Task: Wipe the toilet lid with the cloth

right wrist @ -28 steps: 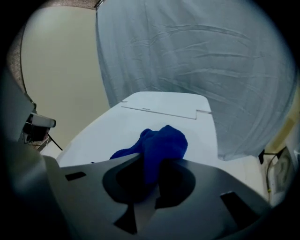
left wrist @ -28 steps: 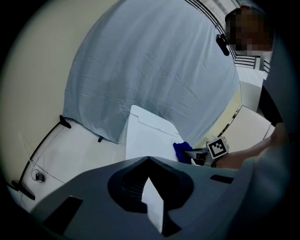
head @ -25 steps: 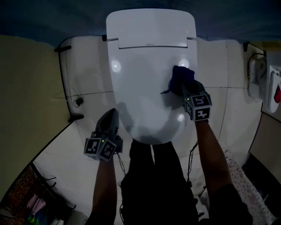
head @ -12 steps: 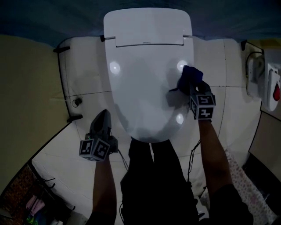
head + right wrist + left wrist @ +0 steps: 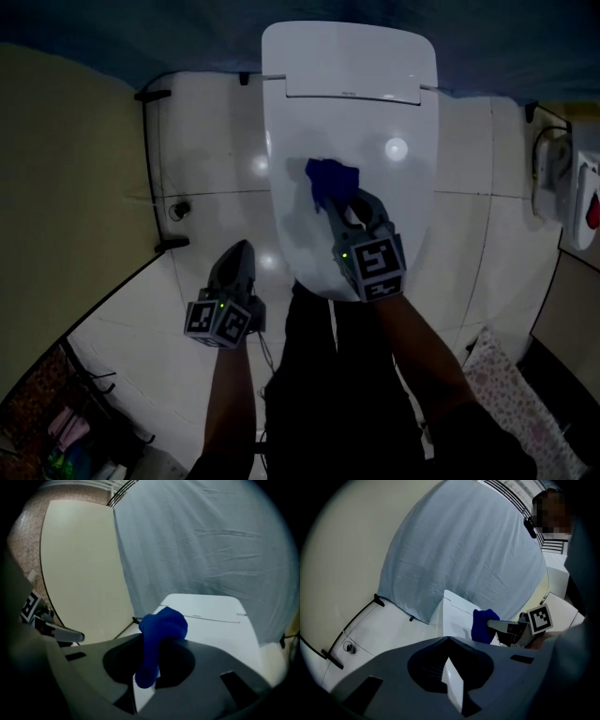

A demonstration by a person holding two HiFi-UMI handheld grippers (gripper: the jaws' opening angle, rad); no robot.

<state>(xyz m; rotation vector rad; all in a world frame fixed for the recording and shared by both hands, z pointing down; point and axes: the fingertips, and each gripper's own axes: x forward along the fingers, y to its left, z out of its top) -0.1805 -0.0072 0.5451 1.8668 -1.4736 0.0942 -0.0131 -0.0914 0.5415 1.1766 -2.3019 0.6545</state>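
Observation:
The white toilet lid [image 5: 375, 122] is closed and fills the upper middle of the head view. A bunched blue cloth [image 5: 330, 180] presses on the lid's left-centre, with my right gripper [image 5: 339, 201] shut on it. In the right gripper view the cloth [image 5: 159, 630] bulges from between the jaws above the lid [image 5: 211, 620]. My left gripper [image 5: 238, 251] hangs over the floor tiles left of the bowl, jaws together and holding nothing. The left gripper view shows the lid [image 5: 457, 616], the cloth [image 5: 483, 625] and the right gripper [image 5: 497, 626] beyond it.
White floor tiles [image 5: 206, 150] surround the toilet. A beige wall [image 5: 66, 187] rises at left, and a black bracket [image 5: 155, 94] sits at its base. A white wall fixture [image 5: 562, 178] is at the right edge. A grey-blue curtain [image 5: 464, 550] hangs behind the toilet.
My right gripper has swept the blue cloth from the lid's right side leftward to its left-centre. The left gripper has stayed beside the bowl. The head view has shifted.

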